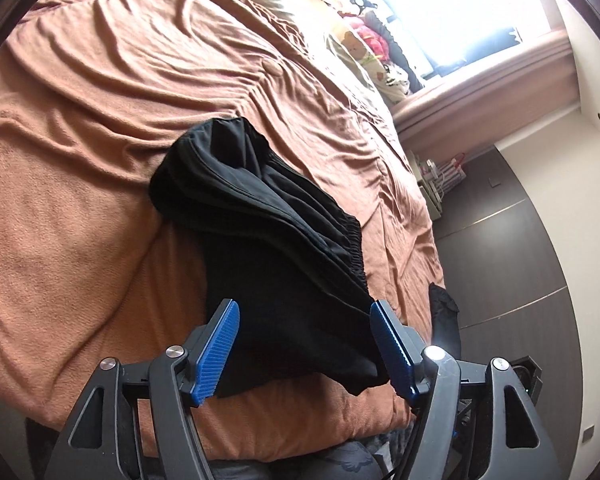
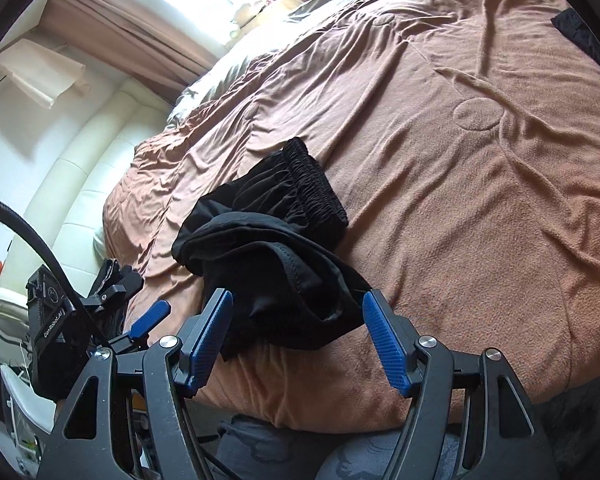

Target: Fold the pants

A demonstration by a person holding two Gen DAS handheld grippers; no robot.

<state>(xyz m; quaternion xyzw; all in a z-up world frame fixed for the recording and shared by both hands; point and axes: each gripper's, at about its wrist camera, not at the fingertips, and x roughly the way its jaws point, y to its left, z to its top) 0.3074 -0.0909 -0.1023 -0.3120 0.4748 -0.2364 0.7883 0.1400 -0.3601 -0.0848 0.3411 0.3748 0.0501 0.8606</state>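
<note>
The black pants [image 1: 268,248] lie bunched and folded over on the orange-brown blanket [image 1: 100,200] near the bed's front edge. The elastic waistband [image 2: 316,184] sits at the far side in the right wrist view. My left gripper [image 1: 303,312] is open, its blue pads on either side of the near end of the cloth and not pressing it. My right gripper [image 2: 297,300] is open too and straddles the near edge of the pants [image 2: 276,256] without gripping. The left gripper [image 2: 138,292] also shows at the left of the right wrist view, beside the bed.
A small black garment [image 1: 444,312] hangs at the bed's right edge, and another black cloth [image 2: 576,28] lies at the far corner. Plush toys [image 1: 360,36] and a pillow sit by the bright window. A cream padded headboard [image 2: 80,168] stands at the left. A person's grey-clad legs [image 2: 260,452] are below.
</note>
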